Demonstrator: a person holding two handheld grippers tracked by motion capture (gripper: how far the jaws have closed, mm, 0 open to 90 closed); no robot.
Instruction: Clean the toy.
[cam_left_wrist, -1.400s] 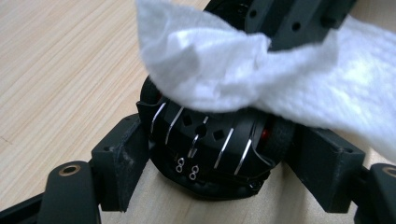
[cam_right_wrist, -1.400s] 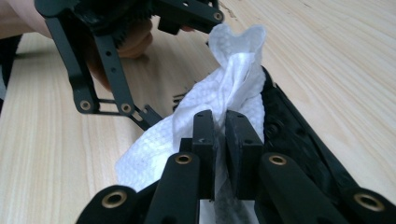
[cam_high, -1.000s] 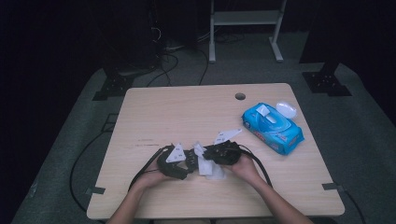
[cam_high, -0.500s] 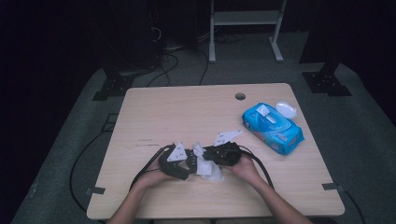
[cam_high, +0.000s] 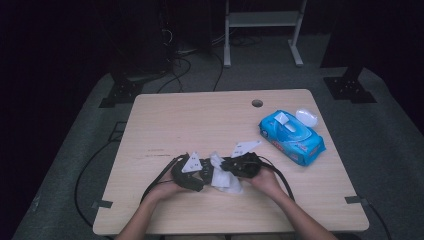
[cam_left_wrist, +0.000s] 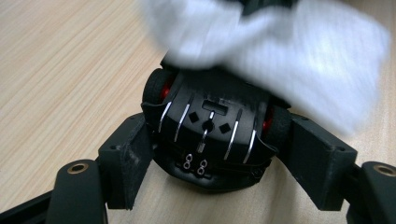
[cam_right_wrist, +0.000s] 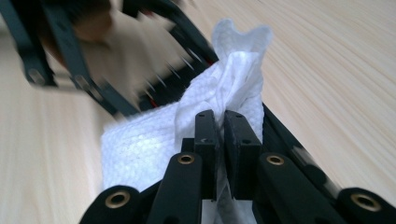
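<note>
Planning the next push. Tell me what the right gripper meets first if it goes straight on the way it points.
The right gripper, shut on the white wipe, points at the black toy car that the left gripper holds; the car probably comes first, though depth is unclear.

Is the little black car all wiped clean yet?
Not yet, it seems. Done: a white wipe is out of the blue pack. In hand: the left gripper clamps the toy car while the right gripper pinches the wipe against it. Left: finishing the wiping; how clean it is, I cannot tell.
</note>
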